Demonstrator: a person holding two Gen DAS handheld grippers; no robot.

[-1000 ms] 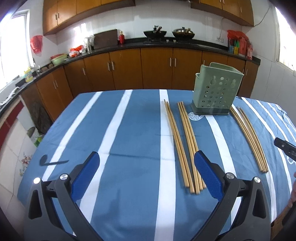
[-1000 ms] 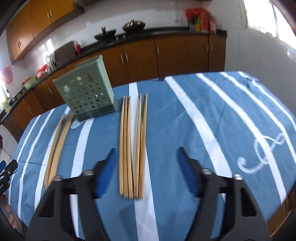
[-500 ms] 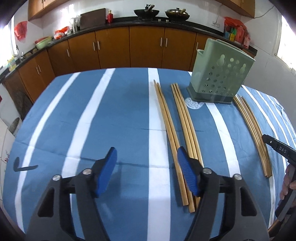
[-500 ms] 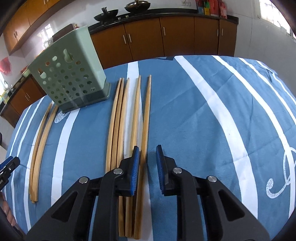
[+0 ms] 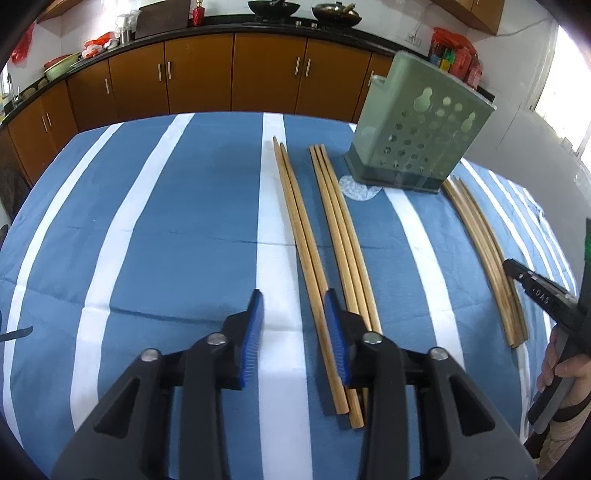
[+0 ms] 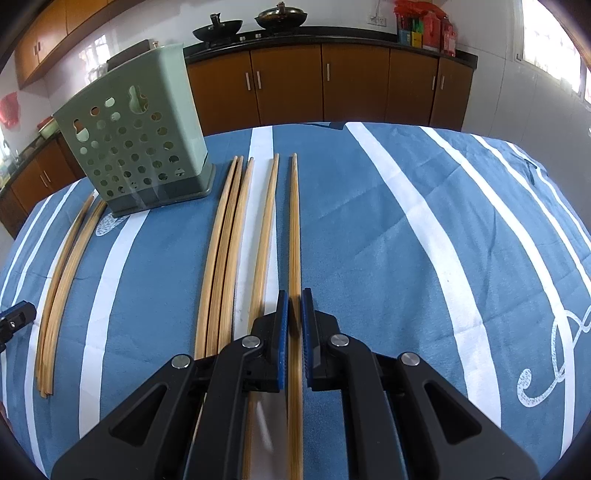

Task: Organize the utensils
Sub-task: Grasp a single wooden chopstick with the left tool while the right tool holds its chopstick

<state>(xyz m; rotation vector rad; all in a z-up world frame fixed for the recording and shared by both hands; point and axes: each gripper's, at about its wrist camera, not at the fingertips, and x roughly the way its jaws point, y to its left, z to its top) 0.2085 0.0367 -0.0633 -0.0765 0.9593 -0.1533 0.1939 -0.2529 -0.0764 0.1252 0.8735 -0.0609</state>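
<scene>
The right gripper [image 6: 294, 325] has its fingers closed onto a single chopstick [image 6: 294, 221], the rightmost of a row on the desk, gripped near its thick end at 6 o'clock. The left gripper [image 5: 293, 332] has just been narrowing its fingers and stands partly open; its right pad sits beside a pair of chopsticks [image 5: 303, 243], but I cannot tell that anything is pinched. Other chopsticks lie in bundles: three [image 5: 338, 229] just right of that pair, and a curved bunch [image 5: 484, 254] out at 3 o'clock. The green perforated utensil holder [image 5: 417, 136] stands upright at about 1 o'clock, and nothing shows inside it.

These bamboo sticks are light, stiff, smooth and round, so they would likely roll or pivot in a narrow pinch; a hold near the thick end, as here, leaves the long tip free to swing.

The desk [image 5: 147, 229] wears a blue cloth with white stripes, soft and faintly creased. Behind it, brown kitchen cabinets [image 5: 236, 74] carry woks [image 5: 273, 6] on a dark counter
</scene>
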